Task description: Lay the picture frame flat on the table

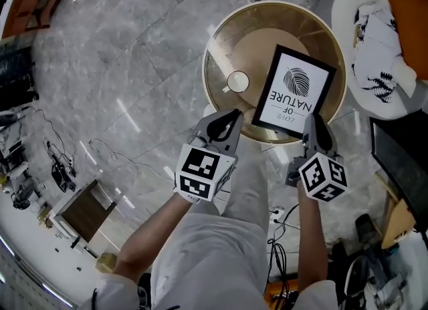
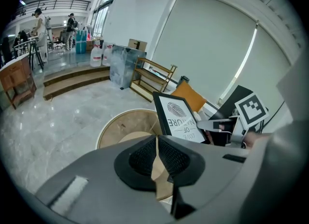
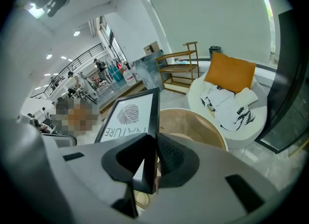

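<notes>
A black picture frame with a white leaf print stands tilted over the near right part of the round wooden table. My right gripper is shut on the frame's near right corner. In the right gripper view the frame's edge is pinched between the jaws of the right gripper. My left gripper hovers at the table's near edge, left of the frame, shut with nothing in it. The left gripper view has the frame beyond the left gripper, apart from it.
A small white round object sits on the table left of the frame. A white armchair with an orange cushion stands at the right. A wooden rack stands farther off. Cables lie on the marble floor near the person's legs.
</notes>
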